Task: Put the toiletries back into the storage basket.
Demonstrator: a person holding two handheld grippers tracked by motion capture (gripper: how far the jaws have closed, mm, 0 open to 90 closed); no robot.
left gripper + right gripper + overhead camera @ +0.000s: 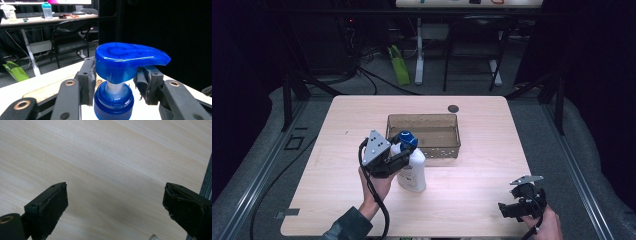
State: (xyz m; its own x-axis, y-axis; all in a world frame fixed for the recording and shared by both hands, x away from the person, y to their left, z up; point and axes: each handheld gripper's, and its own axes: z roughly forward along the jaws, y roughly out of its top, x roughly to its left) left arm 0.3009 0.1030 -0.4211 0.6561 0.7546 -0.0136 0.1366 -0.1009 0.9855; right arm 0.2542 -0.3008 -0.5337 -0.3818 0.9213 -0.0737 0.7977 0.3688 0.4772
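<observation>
The left gripper (116,82) is clenching the pump bottle (412,167) at its blue pump head (125,61), jaws pressing both sides. The bottle is standing just before the bin (447,150), so lifting it in is probably remaining. The right gripper (115,207) is idling over the table (105,157), jaws released.

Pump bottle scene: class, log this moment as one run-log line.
left gripper: shut on pump bottle at its blue pump head | right gripper: open, over bare table | bottle: upright, beside brown bin

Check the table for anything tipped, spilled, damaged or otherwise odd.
Nothing stands out. The white pump bottle stands upright with the left tool closed on its blue pump head. The brown tray sits square, and no spill shows.
</observation>
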